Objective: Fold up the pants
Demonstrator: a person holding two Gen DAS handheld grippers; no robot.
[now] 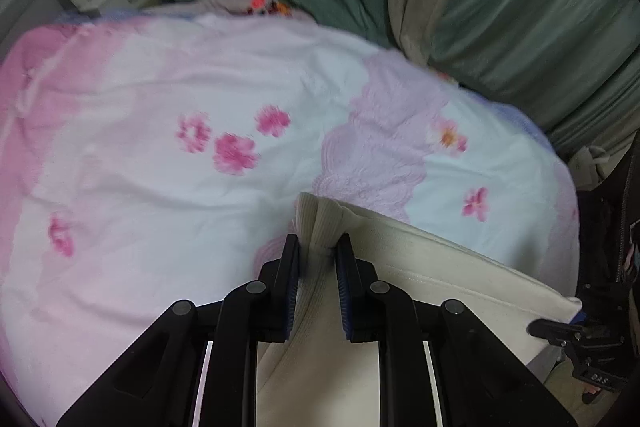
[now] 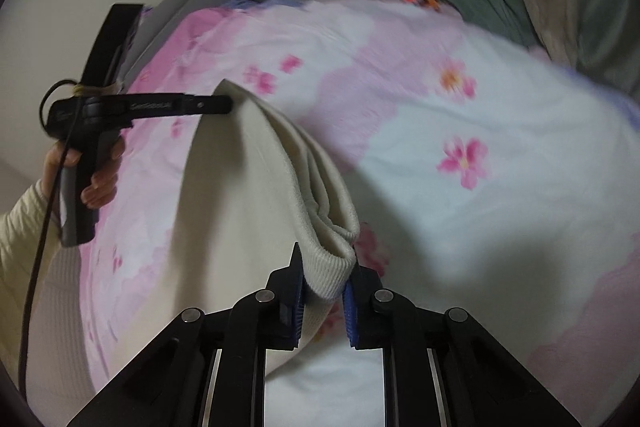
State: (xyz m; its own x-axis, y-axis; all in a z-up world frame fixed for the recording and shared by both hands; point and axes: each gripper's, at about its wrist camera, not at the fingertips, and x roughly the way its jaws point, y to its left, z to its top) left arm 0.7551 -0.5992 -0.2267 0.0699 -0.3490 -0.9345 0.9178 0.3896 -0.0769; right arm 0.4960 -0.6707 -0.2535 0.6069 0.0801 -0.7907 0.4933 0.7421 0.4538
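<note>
Step in hand, as judged: lifting one ribbed end of the cream pants off the bed to carry it over for a fold.

Left hand-held gripper: closed on a bunched ribbed corner of the pants; the cloth is pinched between both blue-padded fingers and stands up past the tips. The rest of the garment runs away to the right of this view and down beneath the gripper.

Right hand-held gripper: closed on the other ribbed corner, the knit band squeezed between its fingers. In this view the pants hang as a taut sheet stretching up and left to the left hand-held gripper, held in the person's hand.

Position of the garment: suspended between the two grippers above the flowered bedcover, its lower part trailing toward the bed. How much still rests on it cannot be told.

Recommendation: keep both corners level and the edge between them stretched, so the layers stay aligned. Both grips take several layers; if an inner layer slips, the fold will land skewed. Carry the edge over squarely and lay it down onto the far end before letting go.
</note>
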